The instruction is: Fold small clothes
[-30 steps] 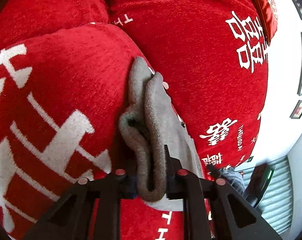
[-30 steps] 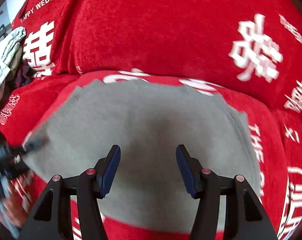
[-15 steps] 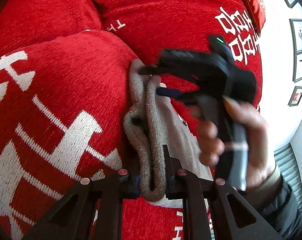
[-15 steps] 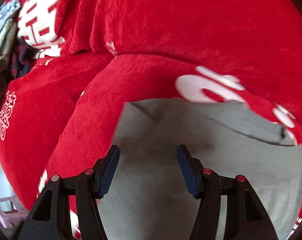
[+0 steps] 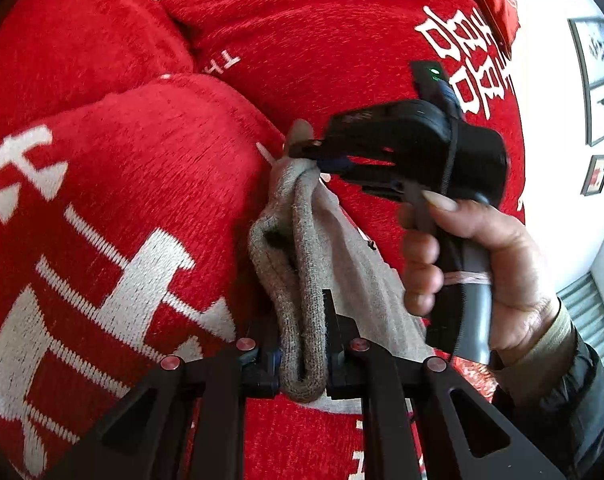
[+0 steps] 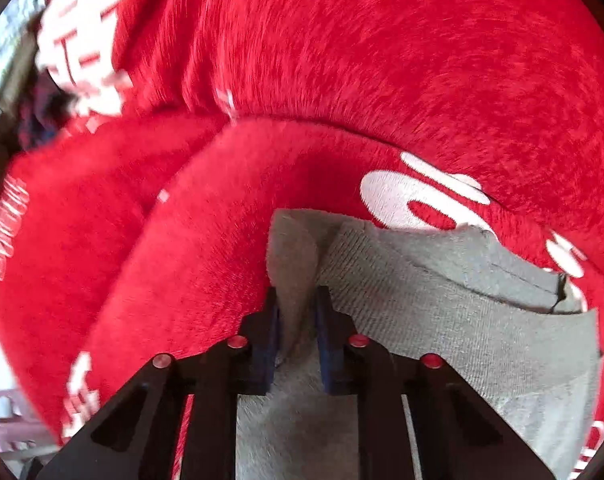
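Observation:
A small grey knitted garment [image 5: 306, 276] lies on a red sofa cover with white characters [image 5: 113, 184]. My left gripper [image 5: 302, 344] is shut on a bunched fold of its near edge. In the left wrist view my right gripper [image 5: 322, 160], held in a hand, pinches the garment's far corner. In the right wrist view the right gripper [image 6: 297, 320] is shut on a raised grey corner, and the rest of the garment [image 6: 462, 320] spreads flat to the right.
Red sofa back cushions [image 6: 382, 48] rise behind the seat. Other clothes [image 6: 9, 52] lie at the far left in the right wrist view. A white wall with framed pictures [image 5: 598, 80] is at the right.
My right gripper came over to the garment's far corner and shut on it; one second ago it was open above the flat cloth. The left gripper kept its hold.

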### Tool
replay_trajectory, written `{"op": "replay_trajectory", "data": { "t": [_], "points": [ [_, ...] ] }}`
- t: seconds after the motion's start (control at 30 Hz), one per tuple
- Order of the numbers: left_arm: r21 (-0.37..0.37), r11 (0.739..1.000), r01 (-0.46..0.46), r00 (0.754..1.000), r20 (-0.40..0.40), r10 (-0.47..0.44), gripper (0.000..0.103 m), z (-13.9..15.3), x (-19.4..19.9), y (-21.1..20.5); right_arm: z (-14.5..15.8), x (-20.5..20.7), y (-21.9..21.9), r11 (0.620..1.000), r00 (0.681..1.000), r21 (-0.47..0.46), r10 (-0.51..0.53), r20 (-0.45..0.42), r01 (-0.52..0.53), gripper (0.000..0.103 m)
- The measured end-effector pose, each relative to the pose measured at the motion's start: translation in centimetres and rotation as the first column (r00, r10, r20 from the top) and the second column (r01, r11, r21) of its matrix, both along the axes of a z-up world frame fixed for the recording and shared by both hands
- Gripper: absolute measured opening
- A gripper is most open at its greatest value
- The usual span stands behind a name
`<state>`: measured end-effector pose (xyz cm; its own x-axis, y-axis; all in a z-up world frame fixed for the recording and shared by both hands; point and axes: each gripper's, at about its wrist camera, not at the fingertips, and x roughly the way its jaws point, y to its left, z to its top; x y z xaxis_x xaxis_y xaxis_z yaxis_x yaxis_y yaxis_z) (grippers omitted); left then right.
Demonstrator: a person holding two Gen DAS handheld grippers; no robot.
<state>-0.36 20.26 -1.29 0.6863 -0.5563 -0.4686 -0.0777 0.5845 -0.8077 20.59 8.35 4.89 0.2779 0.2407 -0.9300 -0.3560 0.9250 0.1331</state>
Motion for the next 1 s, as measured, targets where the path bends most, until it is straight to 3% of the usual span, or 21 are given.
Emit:
{"op": "replay_trajectory", "data": {
  "t": [0.23,0.4,0.47,0.53,0.63,0.8,0.93,0.97,1.0],
  "points": [
    [0.144,0.989,0.017,1.000,0.001,-0.018,0.016,2.9,0.0,-1.6,1.7,0.0,-0.9,0.998,1.000,0.069,-0.011,-0.003,0.012,0.012],
    [0.184,0.983,0.025,1.000,0.002,-0.026,0.016,3.6,-0.3,-1.7,0.3,0.6,-0.4,0.999,0.999,0.011,-0.036,-0.035,0.037,0.013],
    [0.179,0.984,0.024,1.000,-0.010,-0.022,0.016,3.2,-0.2,-1.4,-0.5,1.1,0.1,0.999,0.997,0.003,-0.044,-0.068,0.044,0.023],
    [0.154,0.988,0.021,0.999,-0.027,-0.017,0.016,2.3,-0.1,-1.0,-0.5,1.0,0.4,0.998,0.998,-0.052,-0.046,-0.048,0.044,0.053],
    [0.125,0.992,0.017,0.999,-0.034,-0.012,0.016,1.3,0.0,-0.6,0.2,0.6,0.3,0.995,0.999,-0.084,-0.048,-0.004,0.048,0.064],
    [0.098,0.995,0.018,0.999,-0.030,-0.015,0.016,0.7,-0.1,-0.5,-1.7,0.7,2.1,0.993,0.994,-0.111,-0.060,-0.090,0.050,0.067],
    [0.104,0.994,0.025,0.999,-0.025,-0.022,0.016,0.6,-0.2,-0.5,-3.9,0.3,5.1,0.960,0.999,-0.280,-0.039,-0.038,0.026,0.073],
    [0.106,0.994,0.026,0.999,-0.024,-0.024,0.016,0.6,-0.2,-0.6,-3.8,0.2,5.4,0.958,0.999,-0.285,-0.028,-0.021,0.021,0.070],
    [0.106,0.994,0.028,0.999,-0.022,-0.025,0.016,0.6,-0.3,-0.6,-3.6,0.2,5.6,0.954,1.000,-0.301,-0.006,-0.006,0.004,0.052]
  ]
}}
